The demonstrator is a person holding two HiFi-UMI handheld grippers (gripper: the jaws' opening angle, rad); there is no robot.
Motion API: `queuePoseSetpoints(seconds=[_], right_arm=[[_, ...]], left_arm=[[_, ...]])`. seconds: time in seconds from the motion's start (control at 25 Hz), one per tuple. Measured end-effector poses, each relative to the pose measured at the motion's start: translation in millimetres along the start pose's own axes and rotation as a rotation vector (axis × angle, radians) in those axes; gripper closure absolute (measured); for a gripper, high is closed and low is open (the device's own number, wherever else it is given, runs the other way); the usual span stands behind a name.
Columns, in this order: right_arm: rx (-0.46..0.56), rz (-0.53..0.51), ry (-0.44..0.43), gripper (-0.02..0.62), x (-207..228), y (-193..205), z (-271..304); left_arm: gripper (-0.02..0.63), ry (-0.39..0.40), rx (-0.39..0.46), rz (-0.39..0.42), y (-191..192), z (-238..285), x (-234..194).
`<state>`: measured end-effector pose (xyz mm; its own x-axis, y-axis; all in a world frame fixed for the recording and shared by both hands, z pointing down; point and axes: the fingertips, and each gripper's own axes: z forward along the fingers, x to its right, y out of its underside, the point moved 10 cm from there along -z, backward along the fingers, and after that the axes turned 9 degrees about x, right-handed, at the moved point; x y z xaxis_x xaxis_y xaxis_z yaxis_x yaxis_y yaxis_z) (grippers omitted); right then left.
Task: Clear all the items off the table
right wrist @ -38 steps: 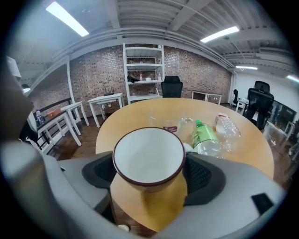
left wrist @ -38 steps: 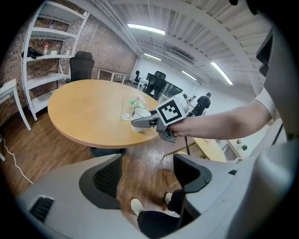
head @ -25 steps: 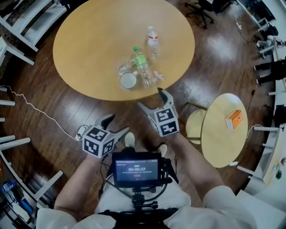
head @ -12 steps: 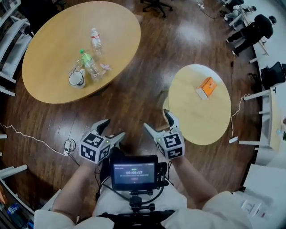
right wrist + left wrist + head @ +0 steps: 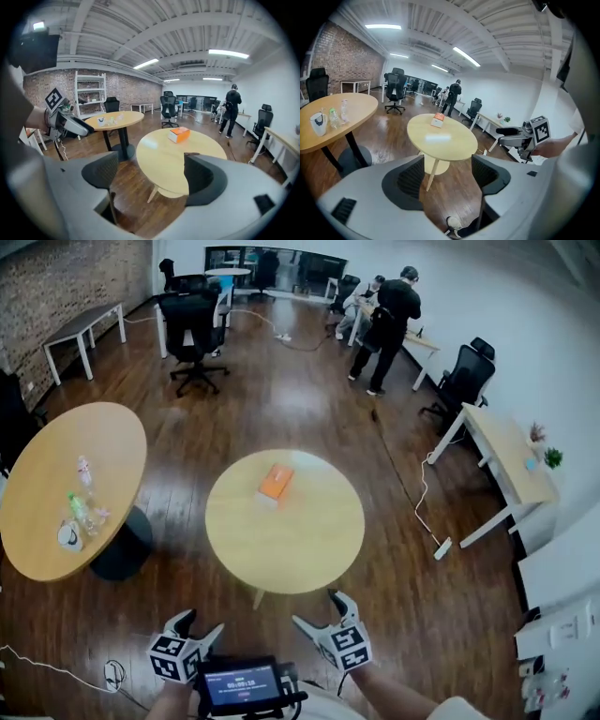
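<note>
Currently both empty: left gripper (image 5: 202, 622) jaws apart, right gripper (image 5: 317, 607) jaws just opened a bit further, nothing between. Box (image 5: 276, 482) on small table (image 5: 300, 554) ahead; bottles (image 5: 82, 507) and cup (image 5: 68, 536) on big table (image 5: 42, 465), left.

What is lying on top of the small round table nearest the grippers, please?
Only an orange box sits on the small round table, toward its far side. Its underside is hidden.
</note>
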<state>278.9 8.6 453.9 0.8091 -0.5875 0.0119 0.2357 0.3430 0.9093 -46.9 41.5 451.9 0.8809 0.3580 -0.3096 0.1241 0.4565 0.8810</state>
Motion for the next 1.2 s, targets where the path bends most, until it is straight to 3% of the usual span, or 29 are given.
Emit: queuePoseSetpoints(seconds=[0.28,0.52,0.72,0.84,1.2], right_arm=[[0.04,0.045,0.069,0.146,54,21,-85],[0.091,0.069,0.121,0.146,70,10,-108],[0.026,0.093,0.108,0.146,55,-4,-111],[-0.02,0.104,0.109,0.146,42,0,-110],[-0.064,0.125,0.103,0.146,-12,-10,-94]], left_arm=[[0.298,0.026,-0.047,0.125,4,16,91],[0.291,0.086,0.043,0.151,-21,22,118],[0.291,0.084,-0.002,0.096,-17,15,117],[0.264,0.102,-0.039,0.098,-8,9,115],[0.264,0.096,-0.06,0.093,-2,-34,78]])
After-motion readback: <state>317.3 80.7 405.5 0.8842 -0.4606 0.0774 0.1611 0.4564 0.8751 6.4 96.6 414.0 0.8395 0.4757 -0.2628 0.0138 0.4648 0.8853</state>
